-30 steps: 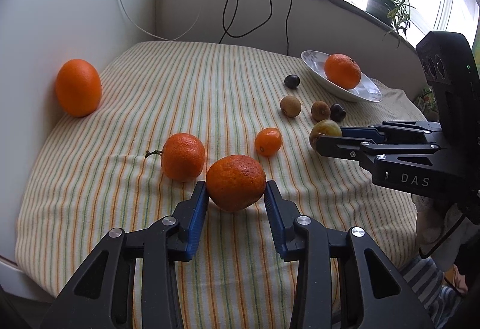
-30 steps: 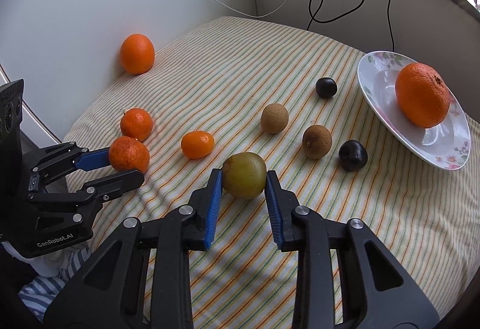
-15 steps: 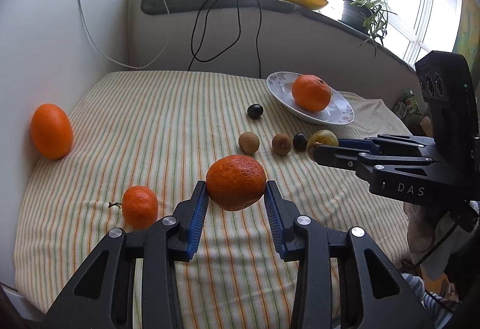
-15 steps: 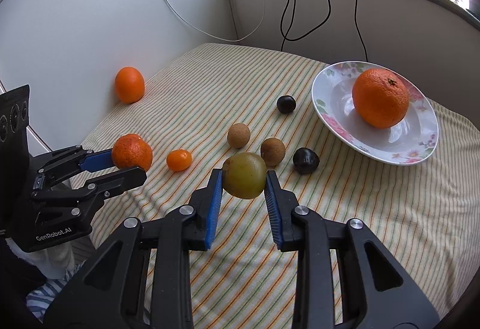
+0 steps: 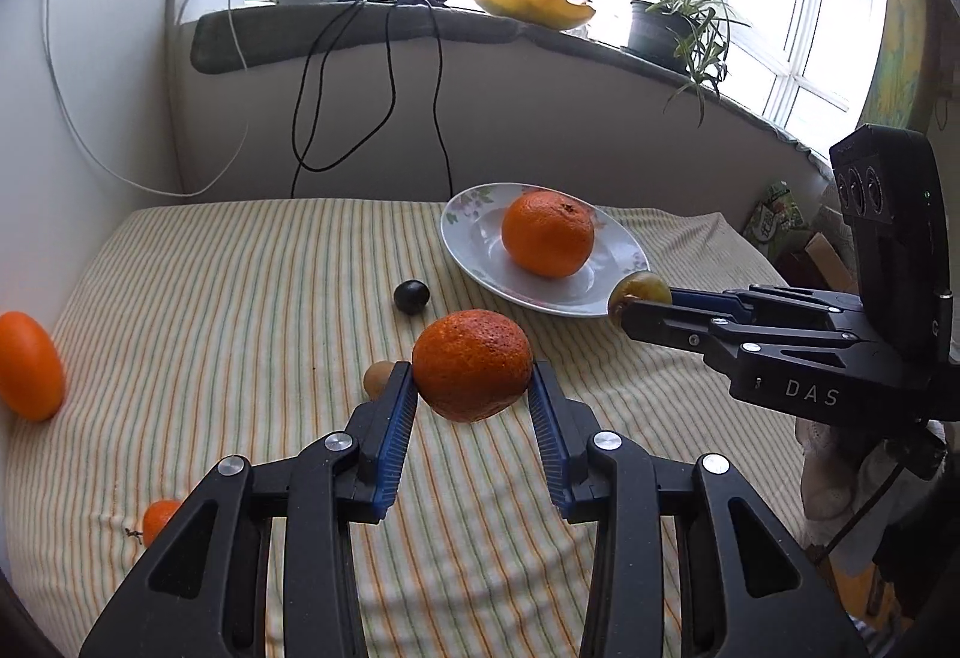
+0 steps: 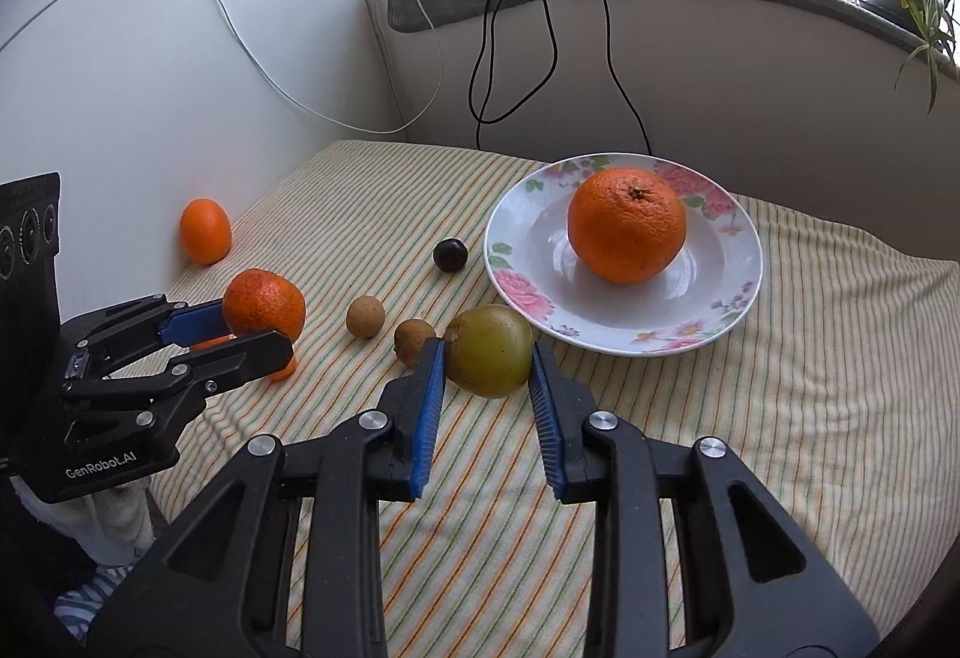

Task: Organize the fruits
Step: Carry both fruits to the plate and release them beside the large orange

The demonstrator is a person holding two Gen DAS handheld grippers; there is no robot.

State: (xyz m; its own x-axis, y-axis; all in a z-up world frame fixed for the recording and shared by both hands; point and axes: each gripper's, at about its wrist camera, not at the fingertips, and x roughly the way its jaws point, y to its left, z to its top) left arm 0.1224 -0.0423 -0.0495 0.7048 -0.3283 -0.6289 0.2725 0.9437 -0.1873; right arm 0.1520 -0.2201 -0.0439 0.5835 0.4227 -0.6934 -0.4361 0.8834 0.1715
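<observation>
Both fruits higher; "DAS" gripper [image 5: 624, 307]

Left gripper [image 5: 473, 388]: now lifted off the striped cloth [image 5: 240, 298] and carried toward the plate [image 5: 474, 262], with the rough orange [image 5: 473, 364].
Right gripper [image 6: 487, 358]: raised and moved along too; its green fruit [image 6: 489, 350] now hangs at the plate's near rim.

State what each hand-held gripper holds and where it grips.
The left hand-held gripper clamps a rough orange mandarin across its sides. The right hand-held gripper clamps a greenish-yellow round fruit across its sides.
</observation>
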